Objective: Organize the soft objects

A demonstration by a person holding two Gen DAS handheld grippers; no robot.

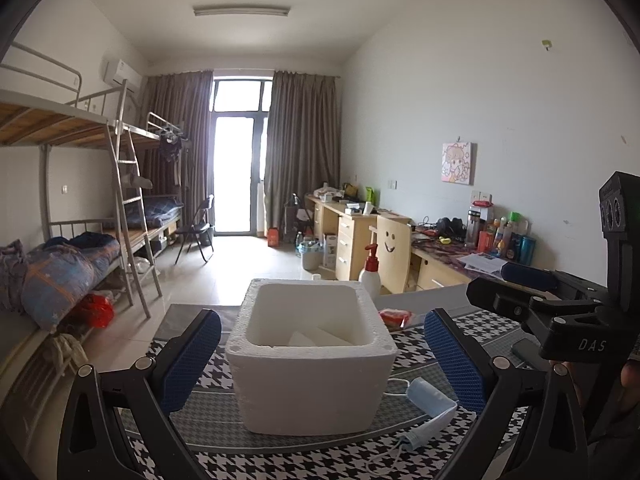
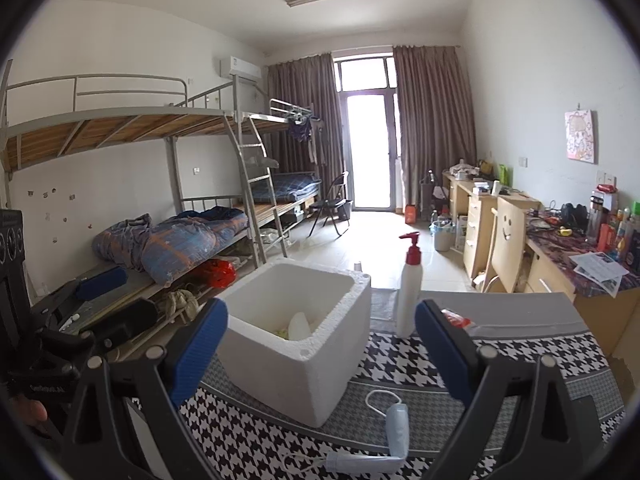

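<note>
A white foam box [image 1: 312,392] [image 2: 296,376] stands open-topped on the houndstooth tablecloth [image 1: 280,464] [image 2: 520,356]. Inside it lie white pieces [image 2: 300,326] and something pale green. Two light-blue face masks [image 1: 430,400] [image 2: 396,424] with white ear loops lie on the cloth, right of and in front of the box. My left gripper [image 1: 320,360] [image 2: 112,300] stands open, its blue pads framing the box from the near side. My right gripper [image 2: 320,354] [image 1: 516,290] is wide open and holds nothing, to the right of the left one.
A white pump bottle with a red top [image 1: 370,272] [image 2: 410,292] stands behind the box. A red packet [image 1: 394,317] [image 2: 456,318] lies beside it. Bunk beds [image 2: 180,240] line the left wall, cluttered desks [image 2: 580,252] the right.
</note>
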